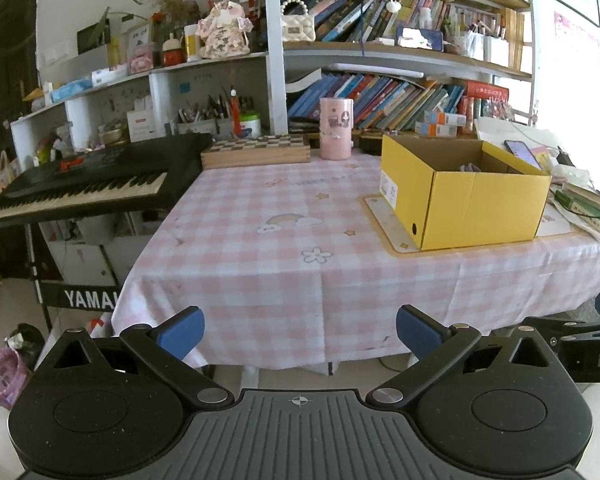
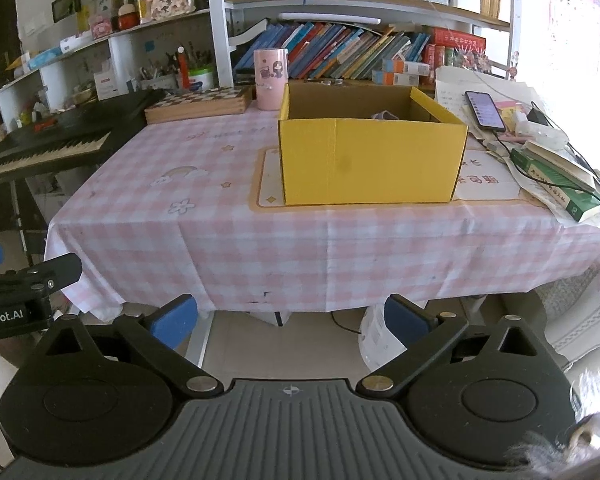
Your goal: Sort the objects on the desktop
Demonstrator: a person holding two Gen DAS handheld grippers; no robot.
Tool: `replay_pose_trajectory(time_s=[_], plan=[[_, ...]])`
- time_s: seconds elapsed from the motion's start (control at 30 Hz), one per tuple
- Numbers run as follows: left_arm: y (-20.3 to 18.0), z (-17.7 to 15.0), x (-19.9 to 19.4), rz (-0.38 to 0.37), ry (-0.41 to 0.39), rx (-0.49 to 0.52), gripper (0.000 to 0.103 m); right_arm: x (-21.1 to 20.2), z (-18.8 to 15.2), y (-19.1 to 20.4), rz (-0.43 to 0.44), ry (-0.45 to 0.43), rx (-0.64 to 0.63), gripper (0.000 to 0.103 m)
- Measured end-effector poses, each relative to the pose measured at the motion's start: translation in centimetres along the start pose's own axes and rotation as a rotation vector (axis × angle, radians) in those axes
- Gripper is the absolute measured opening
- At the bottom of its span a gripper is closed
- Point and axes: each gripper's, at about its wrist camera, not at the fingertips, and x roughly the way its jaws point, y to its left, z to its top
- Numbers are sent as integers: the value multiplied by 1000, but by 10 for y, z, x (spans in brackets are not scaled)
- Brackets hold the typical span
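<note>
1. On the pink checked tablecloth (image 2: 188, 236), a yellow box (image 2: 370, 160) sits open on a mat (image 2: 266, 190); something small and greyish lies inside, too hidden to identify.
2. Behind: pink canister (image 2: 271, 79), checkerboard case (image 2: 198, 104). Right: phone (image 2: 485, 111), books (image 2: 556, 178). Left: keyboard (image 1: 84, 184).
3. Left gripper (image 1: 300, 330) and right gripper (image 2: 291, 320) both spread wide, empty, off the table's near edge.

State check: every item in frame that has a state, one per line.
left gripper: open, empty, short of the table
right gripper: open, empty
yellow box: open-topped, upright on a mat, something small inside
phone: screen lit, cable plugged in
pink cup: upright
</note>
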Motion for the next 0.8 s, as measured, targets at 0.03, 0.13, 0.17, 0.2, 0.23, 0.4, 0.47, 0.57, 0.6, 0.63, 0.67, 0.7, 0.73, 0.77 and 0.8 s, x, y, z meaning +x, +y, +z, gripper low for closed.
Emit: replay_pose_trajectory(time_s=[0.03, 0.13, 0.17, 0.2, 0.23, 0.4, 0.47, 0.57, 0.6, 0.63, 0.67, 0.7, 0.73, 0.77, 0.8], plan=[[0, 0, 0, -1, 0, 1, 103, 0, 0, 0, 0, 0, 0, 101], [1, 0, 1, -7, 1, 2, 103, 0, 0, 0, 0, 0, -1, 101], [1, 0, 1, -7, 1, 3, 103, 0, 0, 0, 1, 0, 0, 101], [1, 0, 1, -8, 1, 3, 103, 0, 0, 1, 1, 1, -2, 101], [1, 0, 1, -8, 0, 2, 103, 1, 0, 2, 0, 1, -3, 101], [0, 1, 2, -13, 2, 2, 103, 1, 0, 2, 0, 1, -2, 101], [1, 2, 2, -17, 2, 5, 103, 1, 0, 3, -2, 2, -2, 101], [1, 2, 2, -24, -5, 7, 103, 2, 0, 3, -1, 2, -3, 101], [1, 3, 2, -32, -11, 7, 103, 2, 1, 3, -1, 2, -3, 101], [2, 2, 2, -37, -16, 7, 103, 2, 1, 3, -2, 2, -3, 101], [3, 2, 2, -40, -20, 7, 103, 2, 1, 3, -2, 2, -3, 101], [3, 2, 2, -43, -25, 7, 103, 2, 1, 4, -2, 3, -3, 101], [3, 2, 2, -45, -28, 7, 103, 2, 1, 4, -2, 3, -3, 101], [4, 2, 2, -47, -29, 7, 103, 2, 1, 4, -2, 3, -3, 101], [4, 3, 2, -49, -32, 6, 103, 2, 1, 4, -1, 3, -3, 101]])
